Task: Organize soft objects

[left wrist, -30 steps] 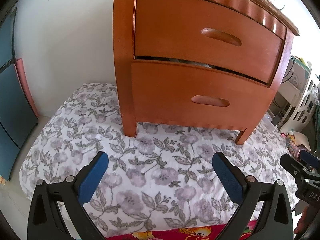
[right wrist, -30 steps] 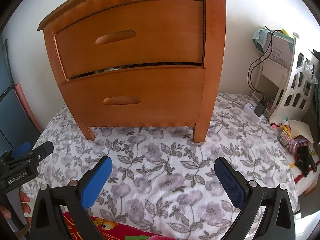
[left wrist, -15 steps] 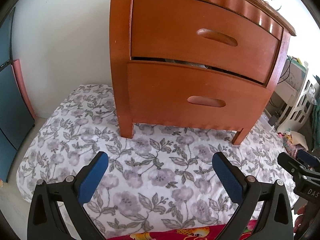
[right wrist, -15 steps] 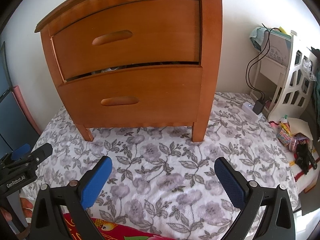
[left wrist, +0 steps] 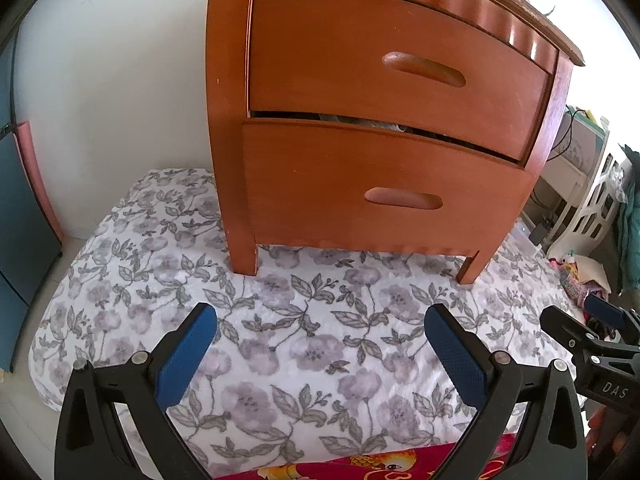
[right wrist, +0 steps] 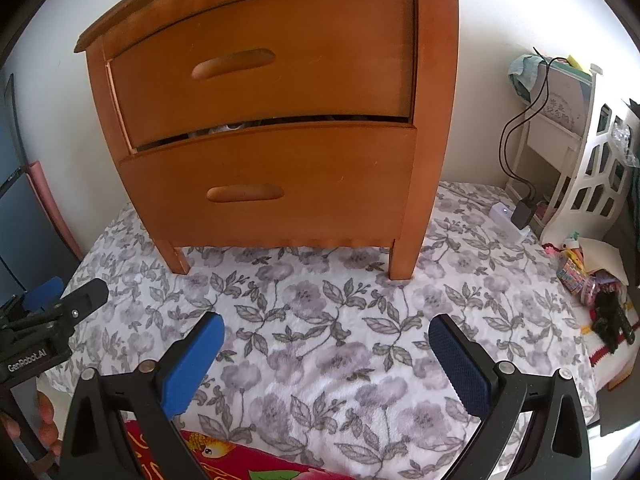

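A wooden nightstand with two drawers stands on a floral sheet; it also shows in the right wrist view. Both drawers are nearly shut, and some fabric peeks through the gap above the lower drawer. My left gripper is open and empty above the sheet, in front of the nightstand. My right gripper is open and empty beside it. Each gripper shows at the edge of the other's view.
A red patterned cloth lies at the near edge of the sheet. A white shelf unit with cables and a charger stands at the right. Small toys and clutter lie on the floor at right. A blue panel is at the left.
Both grippers have shifted slightly, so the nightstand sits a little differently in each view. Both stay open and empty.
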Demonstrator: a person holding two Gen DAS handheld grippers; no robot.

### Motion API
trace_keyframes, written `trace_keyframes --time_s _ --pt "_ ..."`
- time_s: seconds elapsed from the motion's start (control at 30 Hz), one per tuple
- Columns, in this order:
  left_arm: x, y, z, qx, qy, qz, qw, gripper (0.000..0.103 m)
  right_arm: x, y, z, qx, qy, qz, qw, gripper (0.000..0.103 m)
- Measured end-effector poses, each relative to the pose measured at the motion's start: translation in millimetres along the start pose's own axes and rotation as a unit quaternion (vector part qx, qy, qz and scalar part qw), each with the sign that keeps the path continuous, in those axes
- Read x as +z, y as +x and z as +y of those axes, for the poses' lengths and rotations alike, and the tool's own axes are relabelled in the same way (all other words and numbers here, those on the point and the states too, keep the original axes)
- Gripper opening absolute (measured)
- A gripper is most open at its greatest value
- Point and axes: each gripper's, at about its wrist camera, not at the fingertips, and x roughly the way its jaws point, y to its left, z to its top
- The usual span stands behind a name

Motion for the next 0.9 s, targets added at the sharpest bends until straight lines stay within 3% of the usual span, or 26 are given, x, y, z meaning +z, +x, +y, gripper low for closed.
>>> trace_keyframes --time_s 0.37,0.53,0.67,0.77,0.9 --pt "14 13 4 0.006 0.01 0.019 0.9998 0.103 21 9 1 0.015 -0.024 -0.009 1.0 0.103" --pt "63 24 2 0.008 0.036 0.007 0.9993 0.103 29 17 -7 0.005 -0.011 -0.003 1.0 0.103" --pt "118 47 -5 0.007 0.037 0.042 0.9984 0.103 23 26 -7 0.007 -0.014 0.012 1.0 0.103" --pt "151 71 -3 0.012 -0.012 0.067 0.9976 0.103 16 32 -6 0.011 -0.012 0.023 1.0 0.103" --pt "167 91 3 0.023 -0.083 0.083 0.9928 0.103 9 36 -8 0.016 -0.011 0.03 0.999 0.103"
